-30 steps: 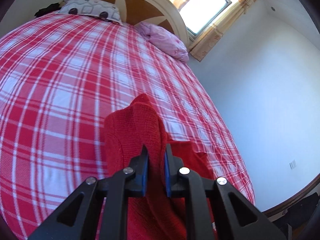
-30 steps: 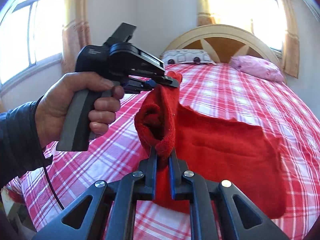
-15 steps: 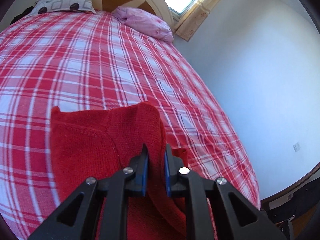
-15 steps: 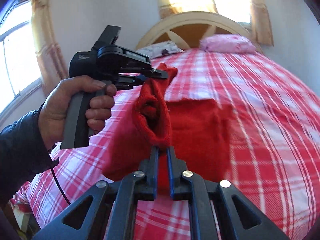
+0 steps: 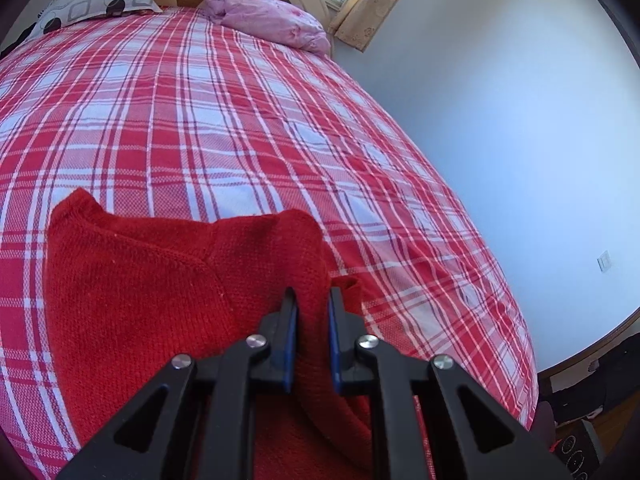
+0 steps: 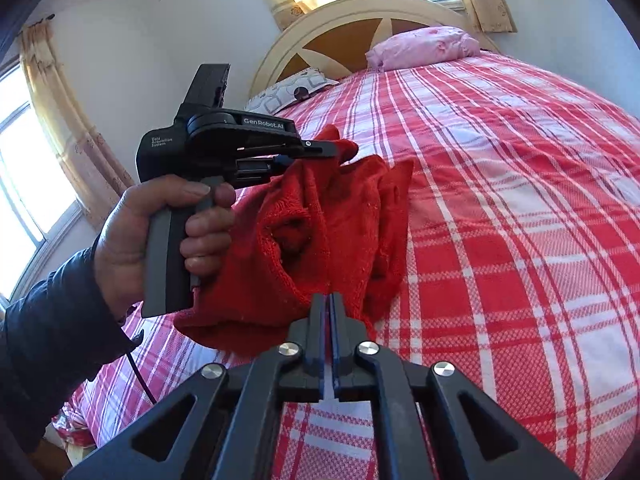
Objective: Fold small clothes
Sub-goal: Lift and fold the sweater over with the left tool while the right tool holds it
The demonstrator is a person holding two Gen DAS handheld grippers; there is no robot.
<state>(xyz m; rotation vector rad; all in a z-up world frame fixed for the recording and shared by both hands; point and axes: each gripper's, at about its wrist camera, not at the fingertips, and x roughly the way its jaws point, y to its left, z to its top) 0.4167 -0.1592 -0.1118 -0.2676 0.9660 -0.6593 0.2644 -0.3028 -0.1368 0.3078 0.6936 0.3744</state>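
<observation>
A red knitted garment [image 5: 140, 280] lies partly spread on the plaid bed [image 5: 200, 120], one fold rising between my left gripper's jaws. The left gripper [image 5: 312, 292] is shut on that fold. In the right wrist view a hand [image 6: 132, 232] holds the left gripper [image 6: 340, 150], and the garment [image 6: 340, 220] hangs bunched from it above the bed [image 6: 520, 200]. My right gripper [image 6: 329, 296] pinches the garment's lower edge at its very tips. Its jaws are opening, with only a thin slit between the pads.
A pink pillow [image 5: 276, 20] and a patterned grey pillow [image 5: 92, 8] lie against the headboard [image 6: 360, 24]. A white wall [image 5: 500, 120] runs along the bed's right edge. Curtained windows sit left [image 6: 24, 152] and behind the headboard. A dark sleeve [image 6: 48, 340] enters from the left.
Both grippers carried the garment sideways and a little lower over the bed. It now lies wider in the left view and hangs more bunched in the right view. The right jaws' gap narrowed.
</observation>
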